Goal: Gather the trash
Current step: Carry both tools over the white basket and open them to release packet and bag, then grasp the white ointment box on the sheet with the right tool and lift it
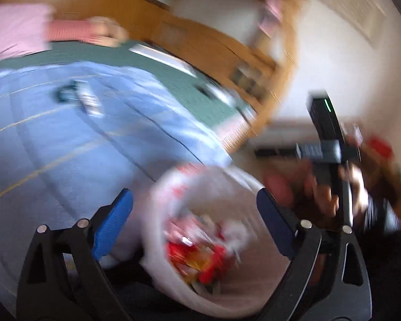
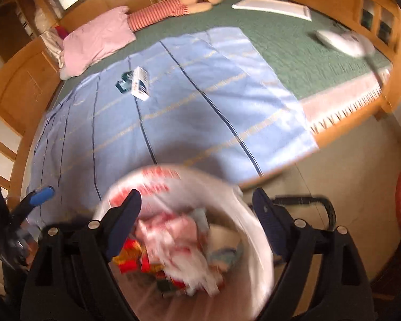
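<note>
Both grippers over white bin bag (image 2: 189, 240), mouth facing up, approx round so no clear long axis. Bag sits on floor against bed edge; holds red/yellow wrappers (image 2: 136, 259) and crumpled white plastic.

Left gripper (image 1: 195, 208): jaws wide apart, nothing between pads, bag mouth below.

Right gripper (image 2: 196, 208): jaws wide apart, nothing gripped, bag below.

Remaining trash on blue sheet (image 2: 200, 107) at 11 o'clock from bag in right-wrist view: white carton (image 2: 141, 83), long axis running 12-to-6, touching dark teal wrapper (image 2: 123, 83) at its 9 o'clock. Left view blurred.
</note>
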Demonstrator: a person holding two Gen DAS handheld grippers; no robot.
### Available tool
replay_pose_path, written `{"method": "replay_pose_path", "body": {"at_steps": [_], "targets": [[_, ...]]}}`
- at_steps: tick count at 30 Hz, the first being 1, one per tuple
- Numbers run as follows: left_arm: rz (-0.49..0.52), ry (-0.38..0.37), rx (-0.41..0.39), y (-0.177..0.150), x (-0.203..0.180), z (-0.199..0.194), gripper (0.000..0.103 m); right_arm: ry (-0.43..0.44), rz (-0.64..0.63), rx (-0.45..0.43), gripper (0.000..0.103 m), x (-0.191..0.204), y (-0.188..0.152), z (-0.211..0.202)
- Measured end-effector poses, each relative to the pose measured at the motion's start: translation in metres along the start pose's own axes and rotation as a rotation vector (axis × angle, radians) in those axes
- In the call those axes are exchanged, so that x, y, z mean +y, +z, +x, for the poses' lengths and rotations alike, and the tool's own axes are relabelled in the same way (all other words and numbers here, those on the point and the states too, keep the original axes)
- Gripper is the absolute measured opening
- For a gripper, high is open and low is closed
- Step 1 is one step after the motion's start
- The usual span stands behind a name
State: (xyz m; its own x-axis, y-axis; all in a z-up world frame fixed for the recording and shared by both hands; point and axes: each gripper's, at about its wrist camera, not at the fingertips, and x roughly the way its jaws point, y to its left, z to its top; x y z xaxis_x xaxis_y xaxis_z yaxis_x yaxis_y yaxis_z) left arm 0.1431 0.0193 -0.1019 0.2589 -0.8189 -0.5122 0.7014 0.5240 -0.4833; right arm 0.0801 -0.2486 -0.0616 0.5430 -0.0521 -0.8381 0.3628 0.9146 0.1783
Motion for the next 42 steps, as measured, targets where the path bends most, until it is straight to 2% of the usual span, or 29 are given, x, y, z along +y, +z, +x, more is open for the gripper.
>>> {"method": "replay_pose_path", "body": {"at_steps": [2, 3, 4, 6, 7, 8, 11, 13, 17, 19, 20, 22, 24, 25, 27, 28, 30, 34, 37, 38, 39, 40, 41, 42], "targets": [[-0.105, 0.207, -0.089, 0.010, 0.035, -0.020, 0.093, 0.010, -0.058, -0.022, 0.083, 0.024, 0.025, 0.016], [-0.154, 0.344, -0.120, 0.014, 0.056, -0.030, 0.093, 0.021, -0.084, -0.035, 0.083, 0.039, 0.041, 0.030], [-0.176, 0.427, -0.130, 0.016, 0.067, -0.035, 0.093, 0.032, -0.103, -0.048, 0.083, 0.055, 0.059, 0.046], [-0.219, 0.651, -0.155, 0.017, 0.095, -0.050, 0.093, 0.045, -0.119, -0.063, 0.083, 0.081, 0.091, 0.078], [-0.239, 0.716, -0.164, 0.016, 0.106, -0.056, 0.093, 0.059, -0.115, -0.063, 0.083, 0.096, 0.112, 0.099], [-0.262, 0.745, -0.167, 0.017, 0.114, -0.061, 0.093, 0.074, -0.104, -0.059, 0.083, 0.106, 0.127, 0.115], [-0.346, 0.750, -0.175, 0.014, 0.134, -0.073, 0.093, 0.080, -0.041, -0.071, 0.083, 0.145, 0.181, 0.178], [-0.376, 0.755, -0.166, 0.013, 0.142, -0.074, 0.093, 0.053, -0.019, -0.051, 0.086, 0.164, 0.209, 0.218], [-0.423, 0.780, -0.124, 0.013, 0.158, -0.073, 0.093, -0.094, 0.041, 0.032, 0.089, 0.176, 0.232, 0.293], [-0.452, 0.777, -0.110, 0.014, 0.164, -0.076, 0.093, -0.130, 0.081, 0.052, 0.089, 0.171, 0.228, 0.314], [-0.462, 0.776, -0.110, 0.015, 0.168, -0.082, 0.093, -0.116, 0.109, 0.063, 0.081, 0.168, 0.225, 0.322], [-0.479, 0.778, -0.115, 0.016, 0.173, -0.088, 0.093, -0.025, 0.143, 0.043, 0.064, 0.165, 0.220, 0.327], [-0.501, 0.790, -0.120, 0.017, 0.177, -0.093, 0.093, 0.010, 0.079, 0.055, 0.058, 0.179, 0.213, 0.323], [-0.519, 0.795, -0.123, 0.016, 0.179, -0.095, 0.093, 0.056, 0.047, 0.079, 0.049, 0.187, 0.208, 0.321], [-0.555, 0.799, -0.130, 0.015, 0.186, -0.098, 0.093, 0.192, 0.013, 0.149, 0.042, 0.205, 0.192, 0.315], [-0.574, 0.808, -0.136, 0.014, 0.189, -0.101, 0.093, 0.273, -0.006, 0.207, 0.020, 0.217, 0.179, 0.312], [-0.609, 0.840, -0.155, 0.011, 0.193, -0.110, 0.093, 0.417, -0.073, 0.316, 0.020, 0.244, 0.150, 0.304], [-0.713, 0.886, -0.191, 0.002, 0.211, -0.131, 0.093, 0.489, -0.316, 0.383, 0.020, 0.301, 0.090, 0.279], [-0.793, 0.901, -0.211, -0.007, 0.222, -0.148, 0.093, 0.575, -0.345, 0.455, 0.020, 0.319, 0.070, 0.276], [-0.816, 0.915, -0.218, -0.010, 0.225, -0.153, 0.093, 0.577, -0.366, 0.471, 0.020, 0.324, 0.069, 0.277], [-0.839, 0.932, -0.223, -0.014, 0.228, -0.158, 0.093, 0.534, -0.410, 0.462, 0.022, 0.330, 0.069, 0.277], [-0.855, 0.944, -0.224, -0.017, 0.229, -0.161, 0.093, 0.455, -0.456, 0.419, 0.029, 0.335, 0.073, 0.276], [-0.879, 0.953, -0.225, -0.021, 0.231, -0.164, 0.093, 0.405, -0.477, 0.382, 0.045, 0.337, 0.079, 0.275], [-0.897, 0.955, -0.224, -0.023, 0.232, -0.166, 0.093, 0.364, -0.480, 0.327, 0.053, 0.339, 0.091, 0.273]]}}
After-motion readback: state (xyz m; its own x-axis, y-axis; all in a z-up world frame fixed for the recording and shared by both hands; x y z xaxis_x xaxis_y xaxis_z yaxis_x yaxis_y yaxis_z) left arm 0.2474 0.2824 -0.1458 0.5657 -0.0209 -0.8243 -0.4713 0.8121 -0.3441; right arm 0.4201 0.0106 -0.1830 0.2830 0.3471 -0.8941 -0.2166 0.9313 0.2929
